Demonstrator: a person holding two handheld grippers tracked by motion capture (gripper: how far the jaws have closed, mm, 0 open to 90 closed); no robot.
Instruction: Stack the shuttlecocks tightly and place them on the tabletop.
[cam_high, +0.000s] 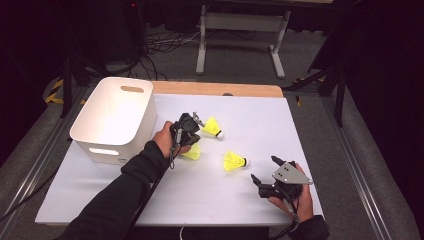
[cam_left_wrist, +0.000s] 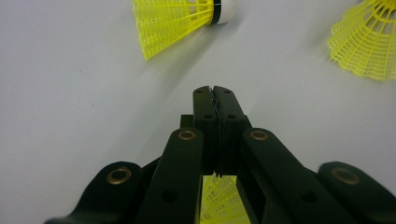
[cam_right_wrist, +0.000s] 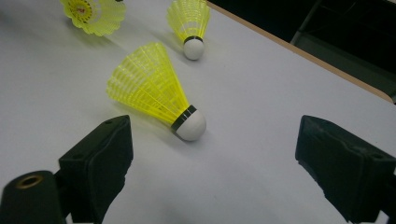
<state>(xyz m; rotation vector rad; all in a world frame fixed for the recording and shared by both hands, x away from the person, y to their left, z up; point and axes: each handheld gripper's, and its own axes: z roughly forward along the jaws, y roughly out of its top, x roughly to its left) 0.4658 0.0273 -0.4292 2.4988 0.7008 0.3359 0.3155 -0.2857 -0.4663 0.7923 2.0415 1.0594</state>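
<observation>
Three shuttlecocks are seen on the white tabletop (cam_high: 200, 200), to the right of a white bin (cam_high: 112, 117). They are judged to be very light, with a thin springy plastic skirt that would dent under a hard squeeze and a firm rounded cork that could roll away if nudged; the safest hold is thought to be at the cork or the narrow neck just above it. The nearest shuttlecock (cam_right_wrist: 156, 93) is lying on its side ahead of the right hand-held gripper (cam_right_wrist: 212, 163), whose jaws are spread wide with nothing between them. Its skirt is bright yellow mesh, ringed by a dark band above a white cork. A second shuttlecock (cam_right_wrist: 189, 23) lies farther off, and a third shuttlecock (cam_right_wrist: 93, 14) is turned open-end toward the camera. The left hand-held gripper (cam_left_wrist: 215, 100) is pressed closed at the tips; yellow mesh is glimpsed below its jaws, but whether anything is pinched cannot be told.
</observation>
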